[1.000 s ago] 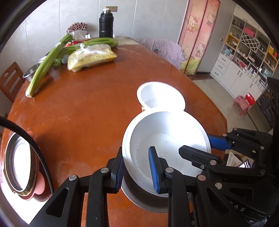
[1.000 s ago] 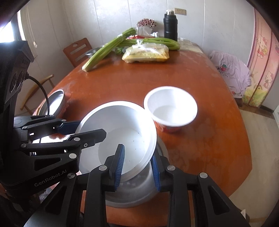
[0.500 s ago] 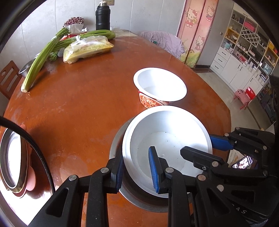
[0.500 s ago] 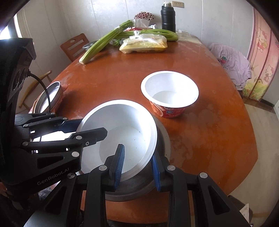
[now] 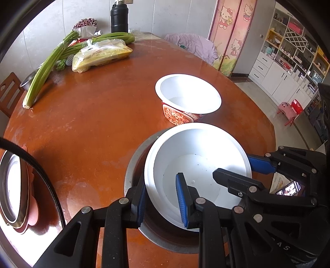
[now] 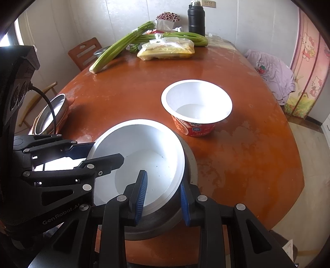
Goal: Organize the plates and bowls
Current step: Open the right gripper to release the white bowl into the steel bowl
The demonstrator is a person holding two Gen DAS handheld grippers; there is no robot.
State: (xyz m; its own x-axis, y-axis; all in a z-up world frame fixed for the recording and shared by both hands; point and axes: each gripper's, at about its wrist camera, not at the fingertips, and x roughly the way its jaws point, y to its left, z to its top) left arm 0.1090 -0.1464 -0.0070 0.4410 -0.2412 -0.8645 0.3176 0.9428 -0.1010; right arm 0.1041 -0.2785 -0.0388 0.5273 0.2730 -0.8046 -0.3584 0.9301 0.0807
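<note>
White bowl [image 5: 198, 165] nested, tilted, in metal basin [image 5: 134, 165] near table [image 5: 99, 123] front edge. Noodle cup [image 5: 187, 99] just behind. Vegetables [image 5: 47, 68], flask [image 5: 119, 17] at far end. Stacked plates [image 5: 12, 189] left.

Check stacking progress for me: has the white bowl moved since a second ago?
Yes. The bowl has drawn back from the cup, toward the camera, uncovering its printed side.

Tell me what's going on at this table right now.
A person works two handheld grippers on a big white bowl that sits inside a round grey metal basin on the reddish-brown wooden table. The left gripper and the right gripper are each shut on opposite sides of its rim. A red-sided instant noodle bowl stands empty just beyond.
</note>
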